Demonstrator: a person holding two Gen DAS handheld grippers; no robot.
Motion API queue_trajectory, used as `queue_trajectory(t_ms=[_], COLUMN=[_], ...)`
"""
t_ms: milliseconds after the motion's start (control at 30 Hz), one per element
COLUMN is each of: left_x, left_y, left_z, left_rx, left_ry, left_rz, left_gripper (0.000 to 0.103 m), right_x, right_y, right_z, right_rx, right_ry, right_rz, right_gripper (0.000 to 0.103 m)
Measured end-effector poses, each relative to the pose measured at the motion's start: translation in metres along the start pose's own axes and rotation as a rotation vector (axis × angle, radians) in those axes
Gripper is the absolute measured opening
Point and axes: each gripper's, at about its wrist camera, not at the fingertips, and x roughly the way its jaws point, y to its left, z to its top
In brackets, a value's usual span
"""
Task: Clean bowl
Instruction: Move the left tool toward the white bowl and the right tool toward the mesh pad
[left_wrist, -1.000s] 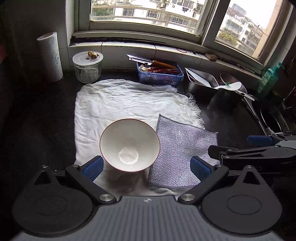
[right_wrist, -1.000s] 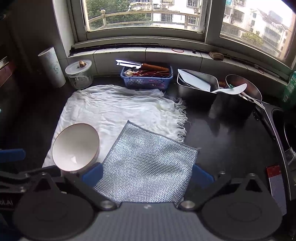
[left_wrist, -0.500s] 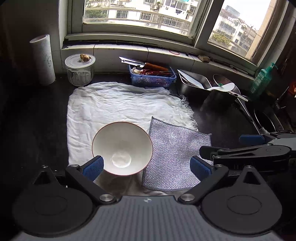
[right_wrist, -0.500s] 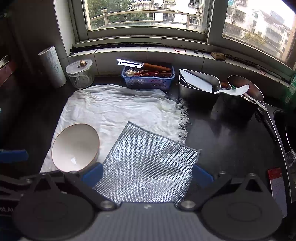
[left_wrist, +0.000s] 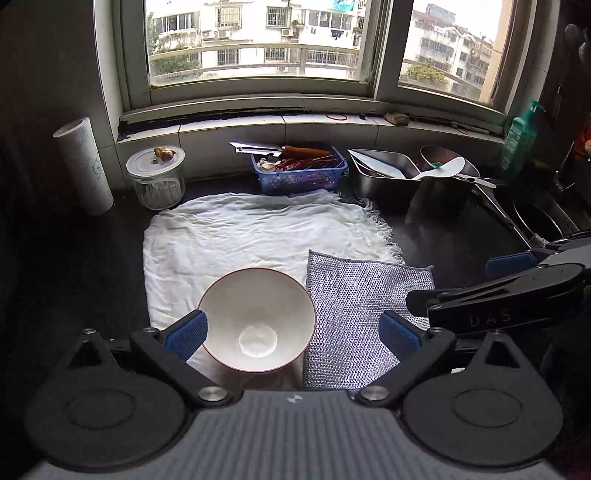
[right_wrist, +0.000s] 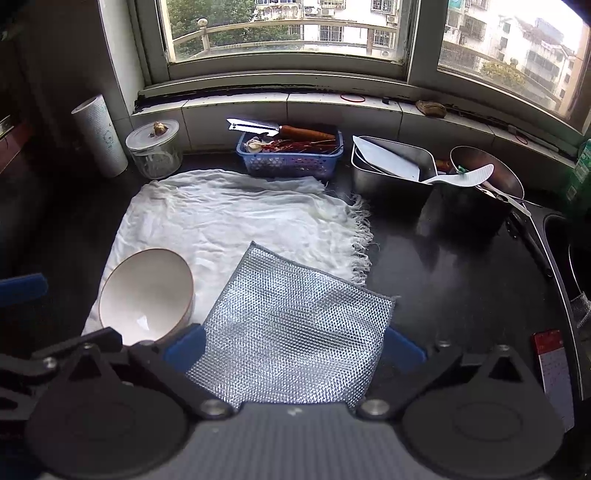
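Both tools have pulled back and up, pads still apart: left tool (left_wrist: 291, 328) before the bowl (left_wrist: 257, 319), right tool (right_wrist: 293, 345) before the mesh cloth (right_wrist: 295, 336); cleaning unstarted.

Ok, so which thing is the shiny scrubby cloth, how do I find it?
Start at the big white towel spread under the window. On its near right corner, beside the white bowl, lies the scrubby cloth. It is the only silvery, netted square; the towel is plain and fringed.
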Motion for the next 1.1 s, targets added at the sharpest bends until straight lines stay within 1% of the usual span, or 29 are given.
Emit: queue_trajectory(t_ms=[200,433,700,833,1067,1100], left_x=[0.001,-0.001,-0.003,0.001,0.015,0.018], left_y=[0.004,0.004,0.003,0.007,0.017,0.018], left_z=[-0.002,-0.003,-0.001,-0.001,-0.003,-0.004], left_rx=[-0.01,-0.012,0.006,-0.002,-0.015,-0.015], left_ry=[0.007,-0.002,-0.021,-0.013,-0.002,-0.001], left_rz=[0.005,0.007,0.04,0.048,0.072,0.072], left_gripper=[0.1,0.1,0.1,0.096,0.094,0.092], right_x=[0.001,0.001,0.002,0.005,0.024,0.027], right_y=[0.0,0.003,0.004,0.003,-0.007,-0.007], right_z=[-0.001,0.0,0.001,0.001,-0.003,-0.003], right_rx=[-0.007,-0.018,-0.023,-0.02,-0.005,-0.002], right_ry=[0.0,-0.001,0.002,0.011,0.053,0.057], right_rz=[0.002,0.001,0.005,0.011,0.024,0.027], right_gripper=[0.103,0.103,0.103,0.102,0.102,0.102])
